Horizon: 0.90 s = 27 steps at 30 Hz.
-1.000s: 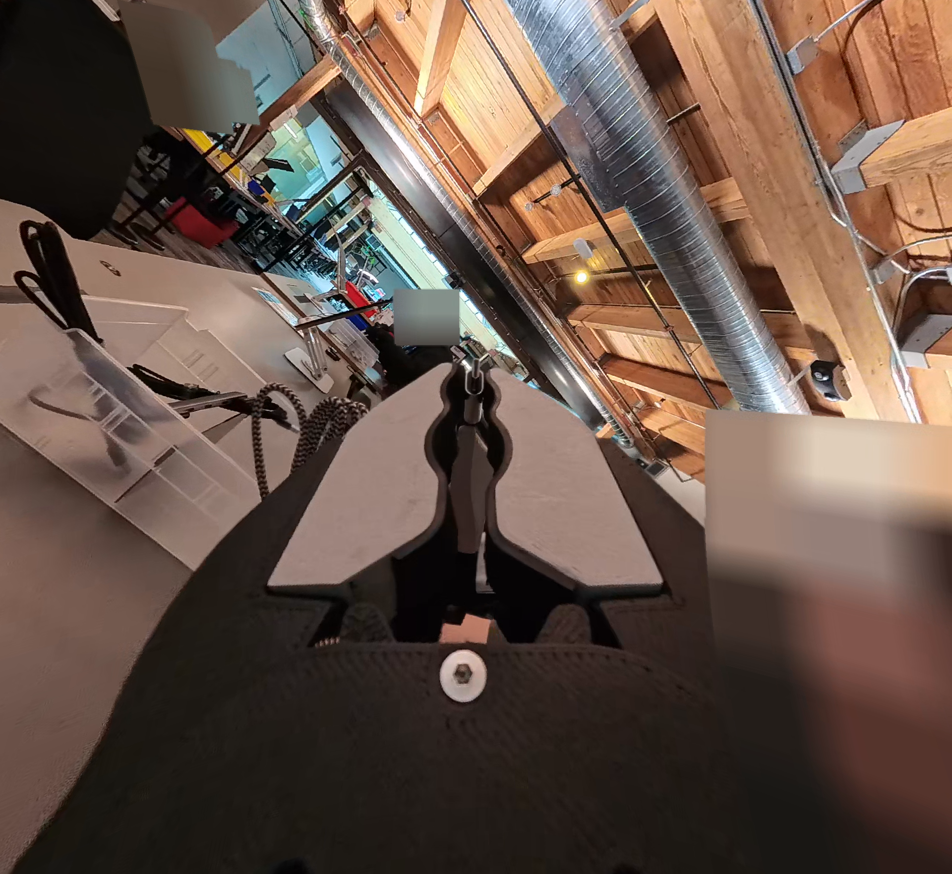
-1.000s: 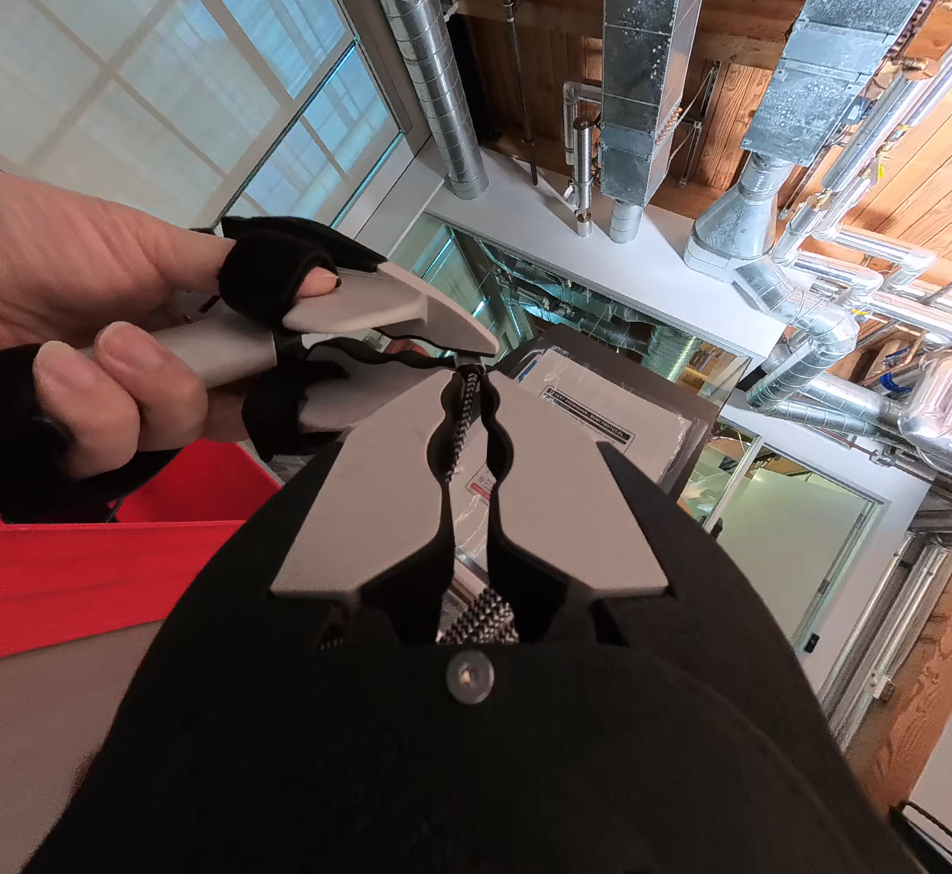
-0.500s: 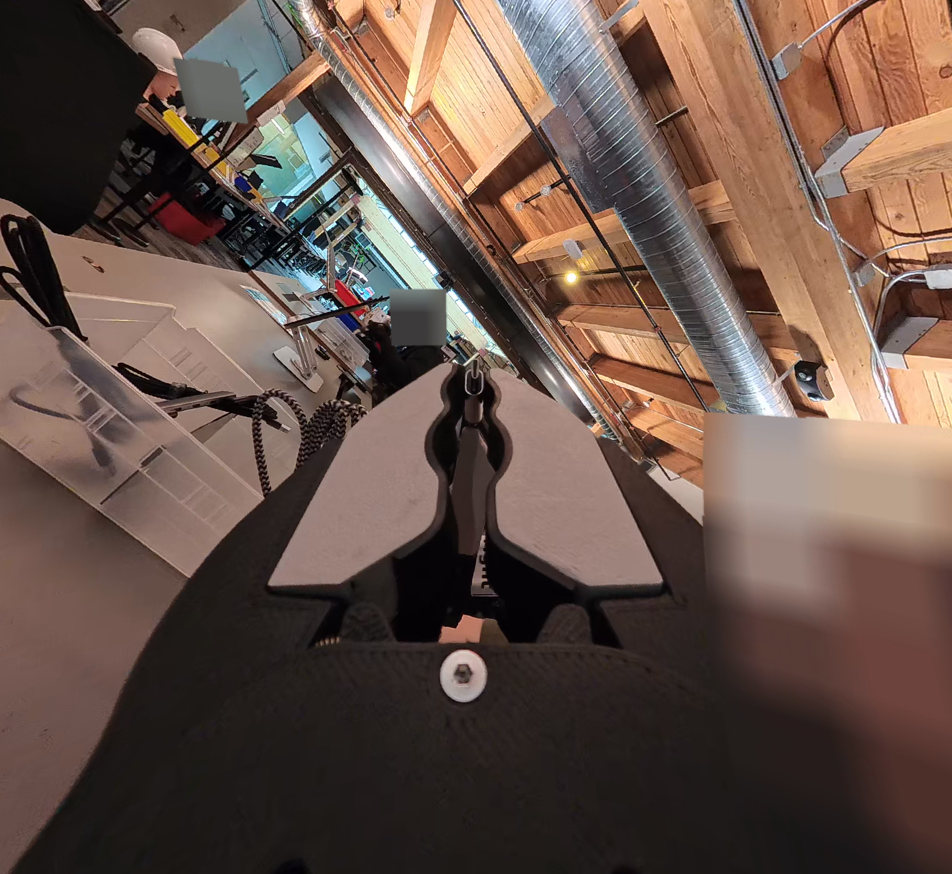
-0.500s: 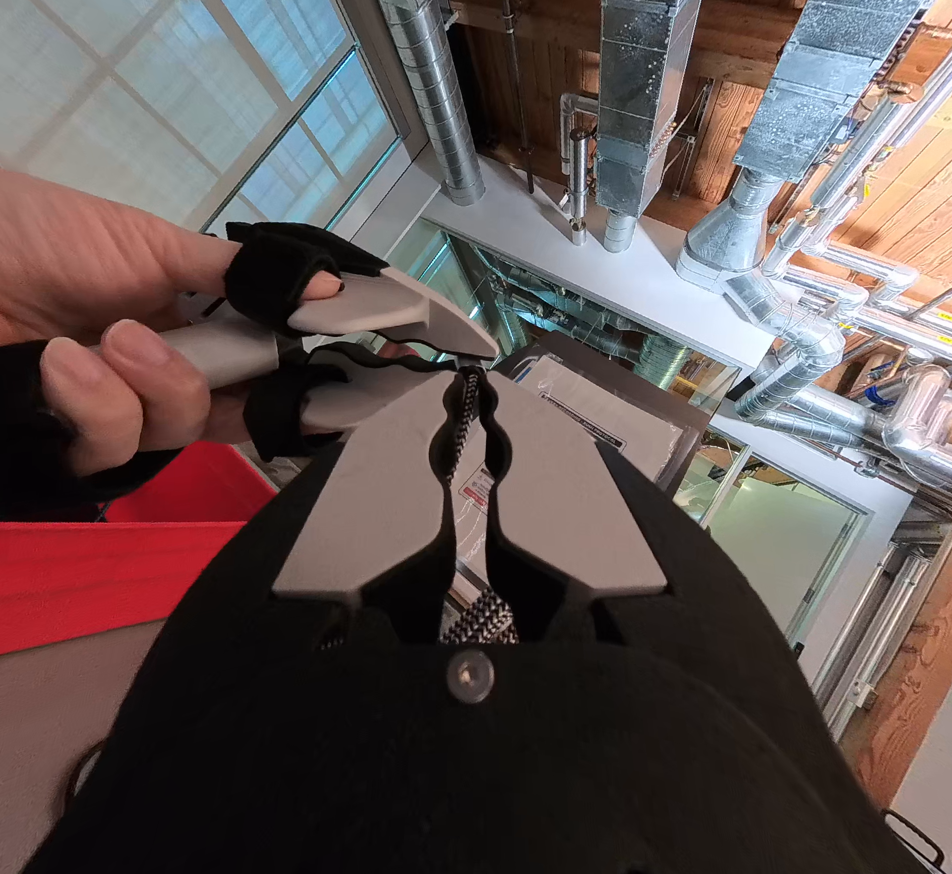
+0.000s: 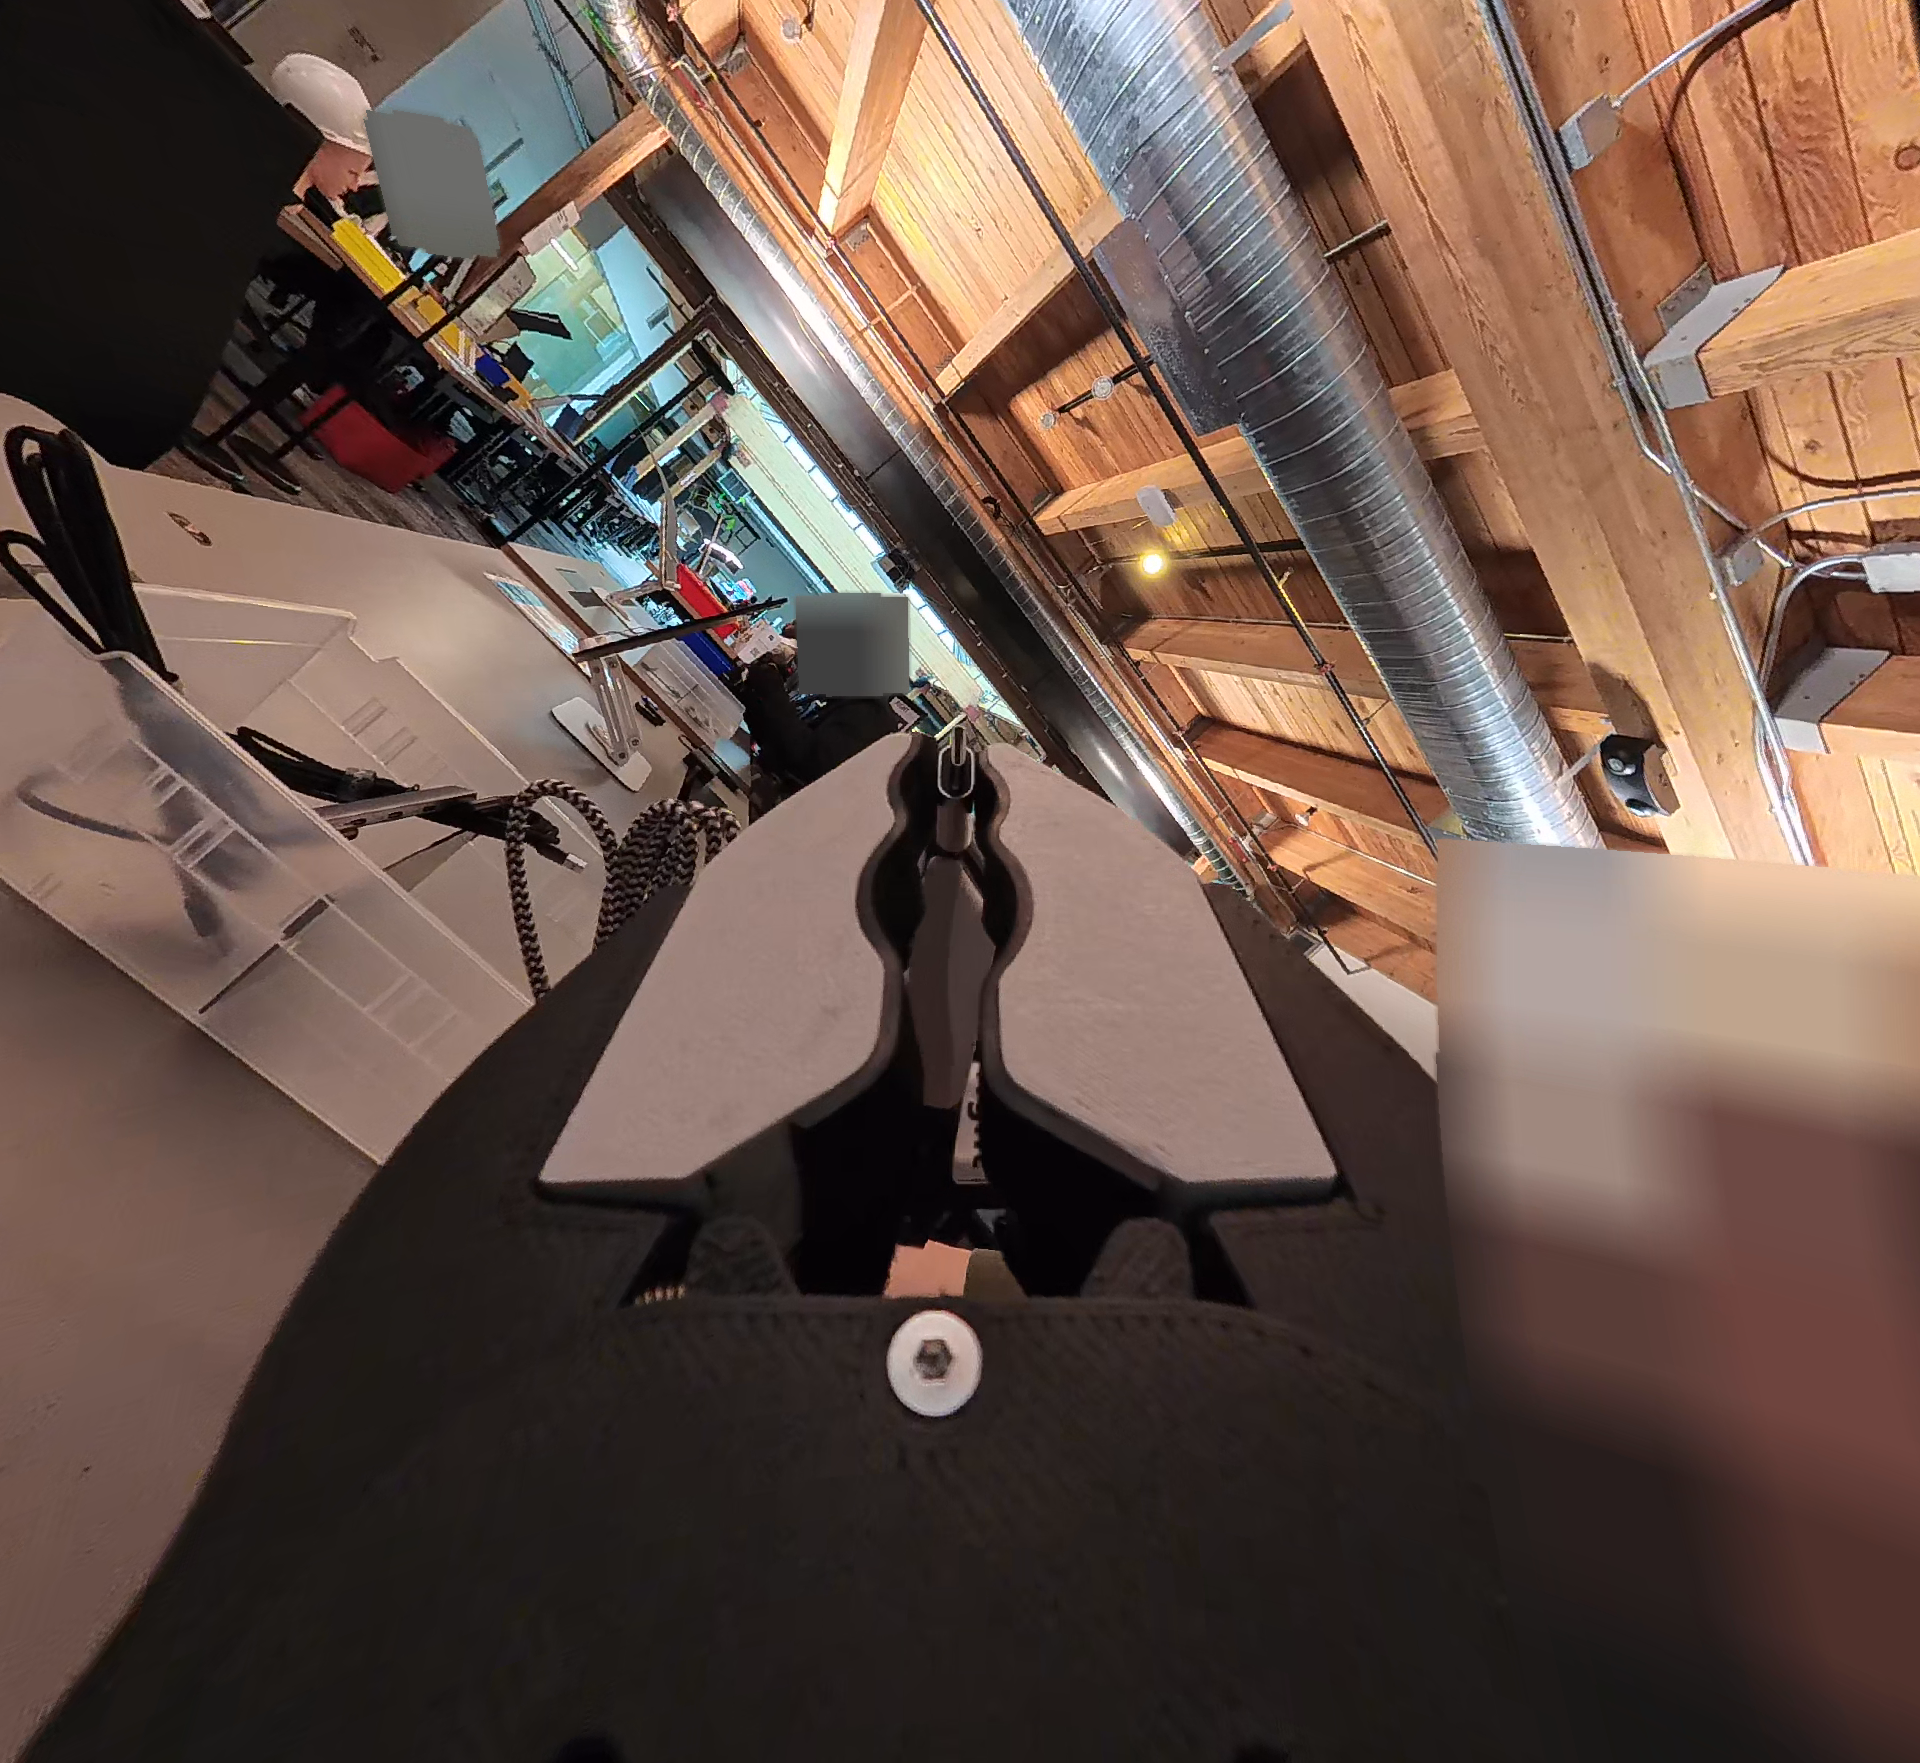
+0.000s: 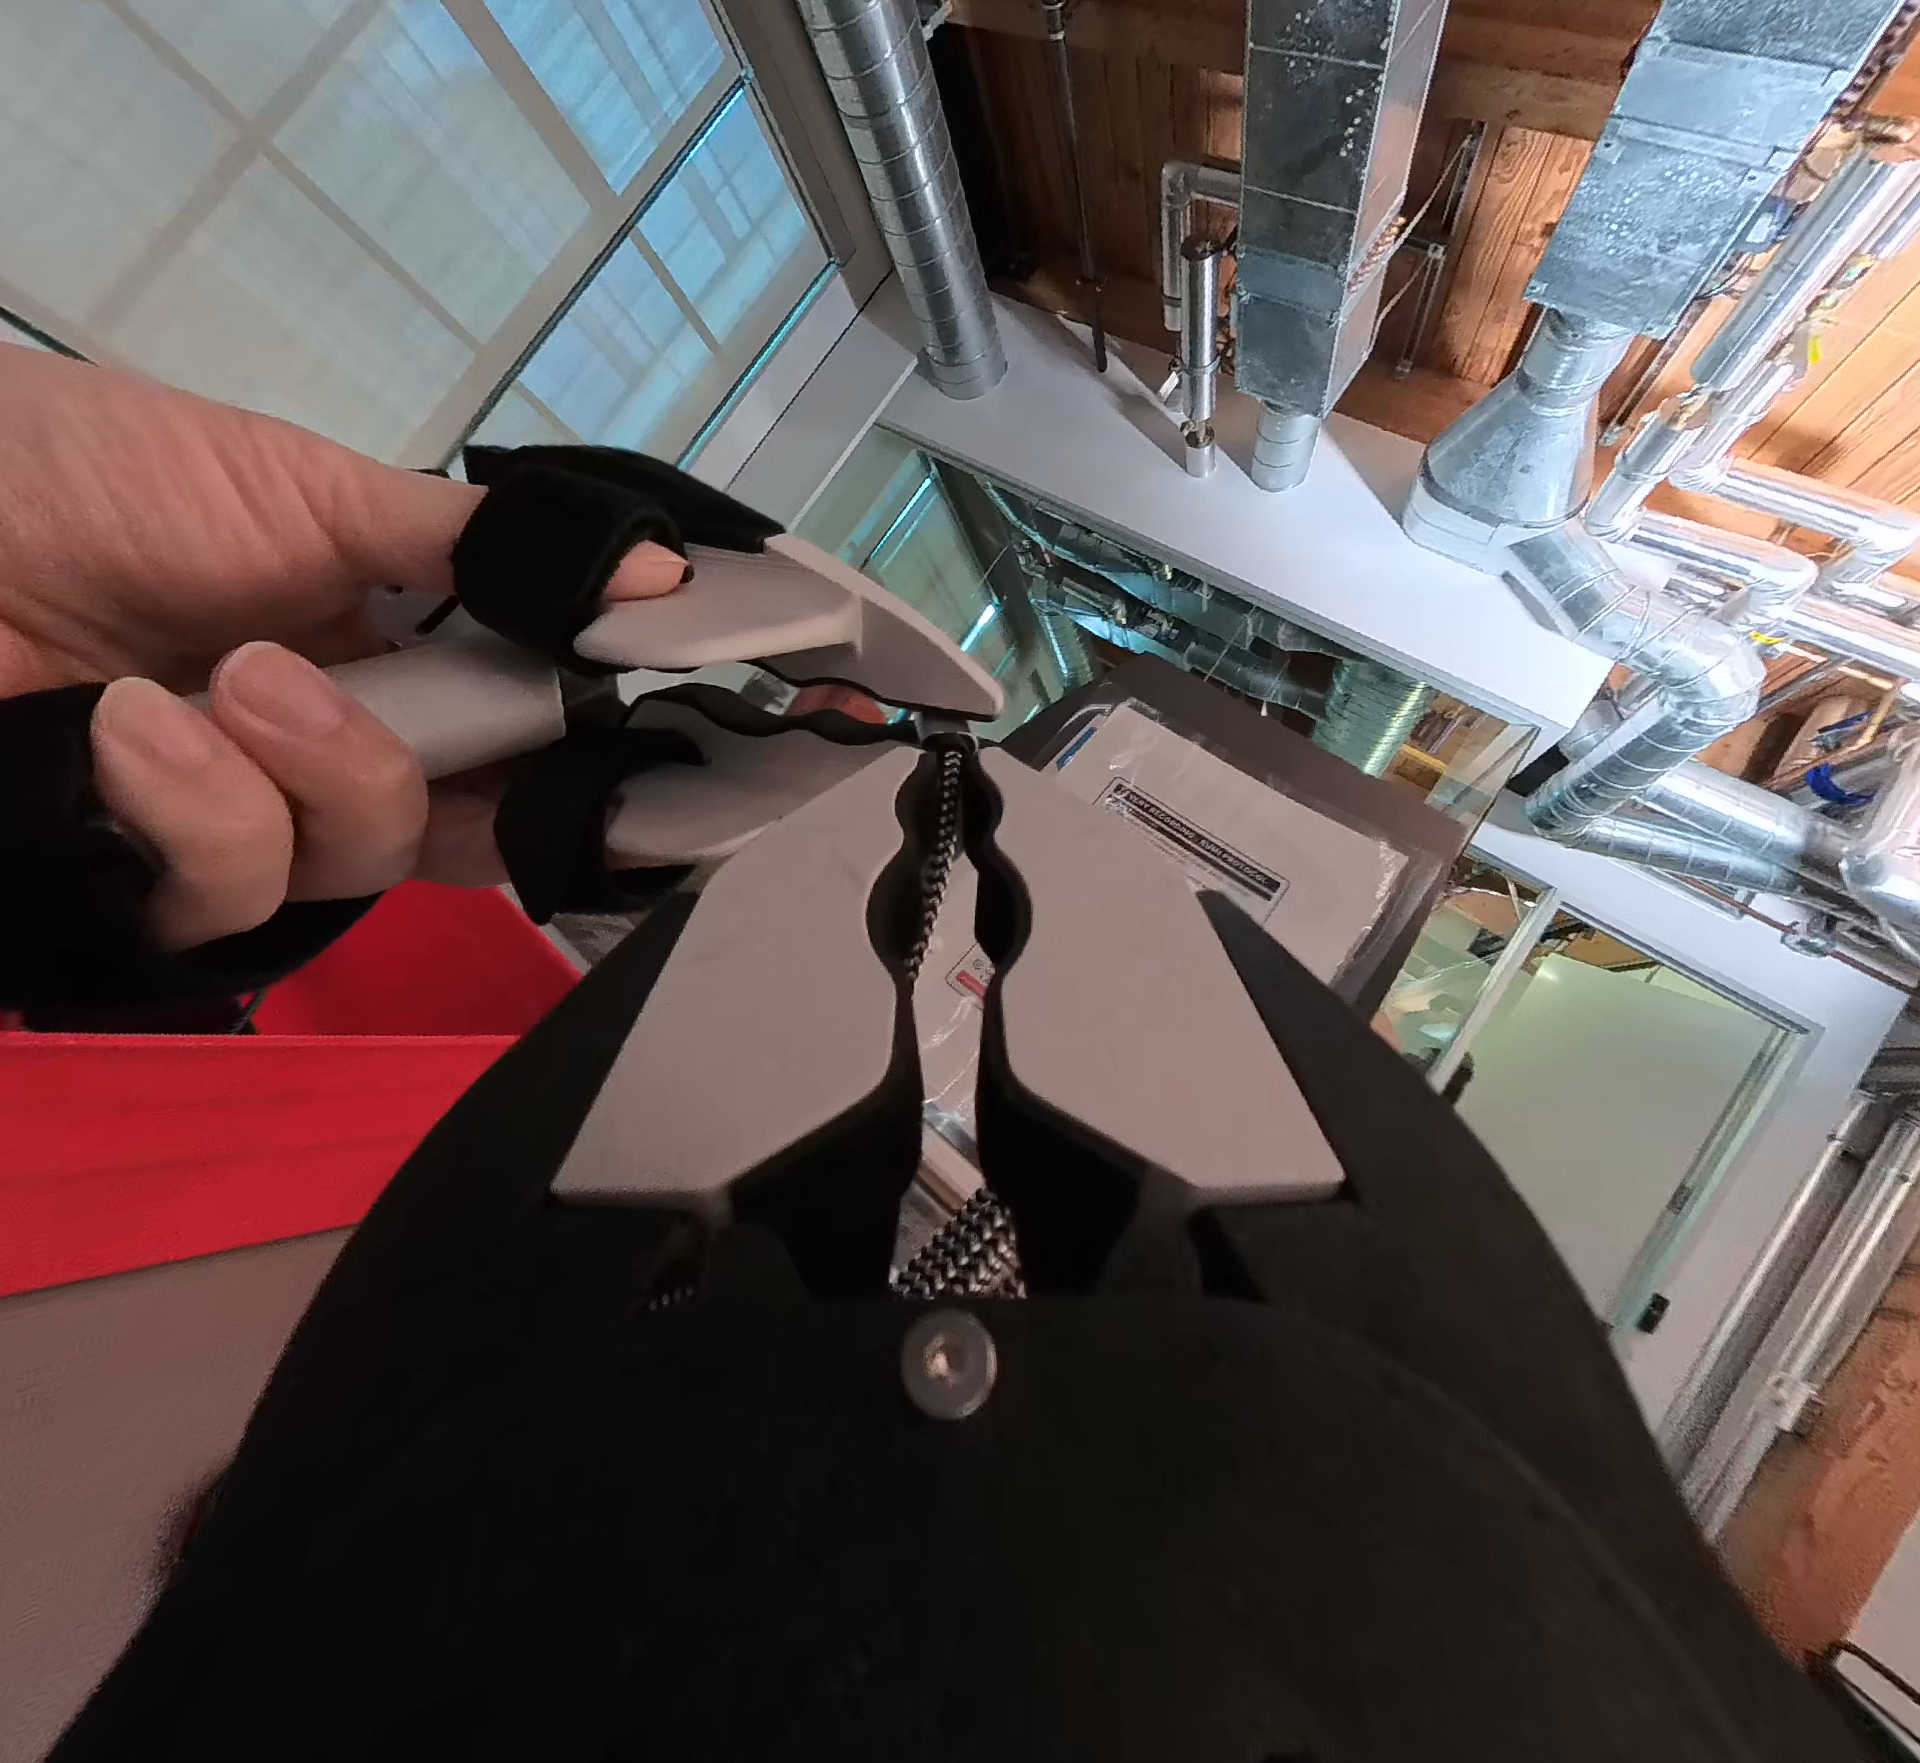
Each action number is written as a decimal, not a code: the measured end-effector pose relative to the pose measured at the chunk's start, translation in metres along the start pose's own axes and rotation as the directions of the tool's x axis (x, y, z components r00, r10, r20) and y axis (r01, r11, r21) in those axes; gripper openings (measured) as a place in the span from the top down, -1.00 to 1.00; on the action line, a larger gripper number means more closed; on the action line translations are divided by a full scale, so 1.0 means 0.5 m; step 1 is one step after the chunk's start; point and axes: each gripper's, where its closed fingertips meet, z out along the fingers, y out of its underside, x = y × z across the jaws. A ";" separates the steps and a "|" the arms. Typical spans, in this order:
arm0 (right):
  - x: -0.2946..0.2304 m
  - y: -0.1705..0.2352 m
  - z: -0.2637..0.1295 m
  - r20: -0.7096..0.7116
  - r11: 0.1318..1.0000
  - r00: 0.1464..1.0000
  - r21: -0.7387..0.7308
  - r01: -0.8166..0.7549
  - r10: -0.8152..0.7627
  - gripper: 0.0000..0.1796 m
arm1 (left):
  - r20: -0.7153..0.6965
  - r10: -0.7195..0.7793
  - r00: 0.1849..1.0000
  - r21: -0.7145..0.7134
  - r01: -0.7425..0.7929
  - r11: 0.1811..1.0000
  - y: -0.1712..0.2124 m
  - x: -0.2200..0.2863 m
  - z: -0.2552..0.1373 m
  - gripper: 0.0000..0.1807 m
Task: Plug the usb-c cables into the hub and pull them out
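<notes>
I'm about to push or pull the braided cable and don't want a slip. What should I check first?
1. Right gripper grip on the braided cable: ok. The jaws are closed on it and the cable runs straight between the fingers.
2. Left gripper grip on the grey part: ok. The jaws are closed around it, with its metal end at the tips.
3. Cable end lined up with the left gripper: ok. In the right wrist view the cable end meets the left gripper's tips.
4. Plug fully seated or free: cannot tell, the fingertips hide the joint.
5. Spare cables by the clear tray free of snags: cannot tell.
</notes>
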 end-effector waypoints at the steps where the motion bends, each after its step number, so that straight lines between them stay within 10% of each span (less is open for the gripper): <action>1: 0.000 0.001 0.000 0.012 1.000 1.000 -0.005 -0.013 0.013 0.96 | 0.001 -0.002 1.000 0.001 0.002 1.000 -0.001 -0.001 0.000 0.94; 14: 0.013 0.024 0.006 0.085 0.996 0.996 -0.090 -0.006 0.014 0.96 | 0.207 0.132 0.969 0.033 -0.142 0.989 -0.033 -0.044 -0.023 0.71; 21: 0.109 -0.001 -0.005 0.012 0.995 1.000 -0.095 -0.007 0.008 0.95 | 0.565 0.509 0.649 -0.224 -0.474 0.852 -0.056 -0.114 -0.076 0.37; 27: 0.202 -0.044 -0.031 -0.061 0.996 0.997 -0.078 -0.045 0.040 0.96 | 0.583 0.704 0.406 -0.727 -0.127 0.675 0.075 -0.304 -0.135 0.40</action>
